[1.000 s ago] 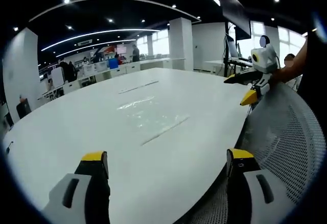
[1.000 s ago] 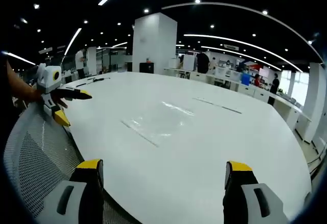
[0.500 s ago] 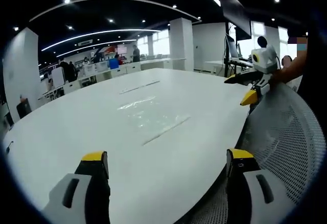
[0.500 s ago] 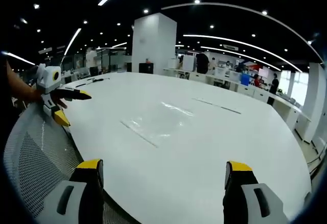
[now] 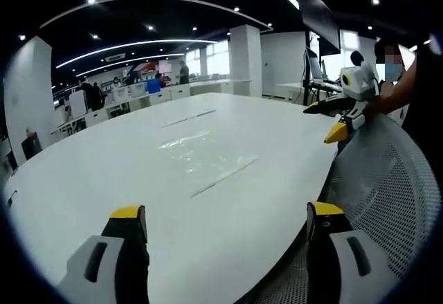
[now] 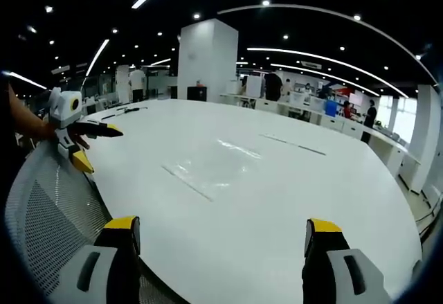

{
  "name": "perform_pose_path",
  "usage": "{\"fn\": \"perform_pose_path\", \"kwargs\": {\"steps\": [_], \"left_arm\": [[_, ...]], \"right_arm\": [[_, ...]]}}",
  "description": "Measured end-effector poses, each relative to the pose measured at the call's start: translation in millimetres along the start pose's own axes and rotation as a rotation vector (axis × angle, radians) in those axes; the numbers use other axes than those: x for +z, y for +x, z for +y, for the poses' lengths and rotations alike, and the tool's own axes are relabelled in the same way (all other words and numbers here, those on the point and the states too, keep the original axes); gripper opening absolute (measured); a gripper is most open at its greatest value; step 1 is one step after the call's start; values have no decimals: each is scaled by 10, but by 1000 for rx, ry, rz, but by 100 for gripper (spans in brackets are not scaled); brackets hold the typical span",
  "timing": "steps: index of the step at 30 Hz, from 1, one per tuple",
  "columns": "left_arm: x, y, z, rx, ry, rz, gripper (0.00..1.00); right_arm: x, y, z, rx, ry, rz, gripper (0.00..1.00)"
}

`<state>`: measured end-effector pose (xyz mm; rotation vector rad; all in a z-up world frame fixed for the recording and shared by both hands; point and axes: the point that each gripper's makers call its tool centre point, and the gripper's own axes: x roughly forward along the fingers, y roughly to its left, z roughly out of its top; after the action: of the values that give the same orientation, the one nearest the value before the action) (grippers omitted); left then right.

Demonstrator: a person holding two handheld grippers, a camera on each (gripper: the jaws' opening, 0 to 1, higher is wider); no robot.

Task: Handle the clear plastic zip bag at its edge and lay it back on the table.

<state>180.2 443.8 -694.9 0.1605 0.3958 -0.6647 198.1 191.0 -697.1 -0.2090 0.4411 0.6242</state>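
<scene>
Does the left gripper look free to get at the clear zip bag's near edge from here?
Probably yes: the left gripper is open, and only bare table lies between it and the zip bag, which lies flat ahead.

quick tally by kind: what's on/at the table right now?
Clear zip bags: 1, flat on the white table
Strips beyond the bag: 1
Tongs: 2, left and right, both open
Mesh chair backs: 1
Total: 5

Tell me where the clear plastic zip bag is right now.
The clear plastic zip bag lies flat near the middle of the white table, ahead of both open grippers; in the right gripper view it sits centre-left, touched by neither.
</scene>
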Motion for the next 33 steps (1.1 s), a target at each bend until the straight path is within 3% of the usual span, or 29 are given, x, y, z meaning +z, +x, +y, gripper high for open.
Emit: {"fn": "perform_pose_path", "kwargs": {"steps": [18,33], "left_arm": [[69,9,-16,-13,-10,-27,98],[62,39,-103,-66,30,-3,99]], "right_arm": [[-13,3,7,3,-4,16,100],[-23,8,-31,-5,-1,14,100]]}}
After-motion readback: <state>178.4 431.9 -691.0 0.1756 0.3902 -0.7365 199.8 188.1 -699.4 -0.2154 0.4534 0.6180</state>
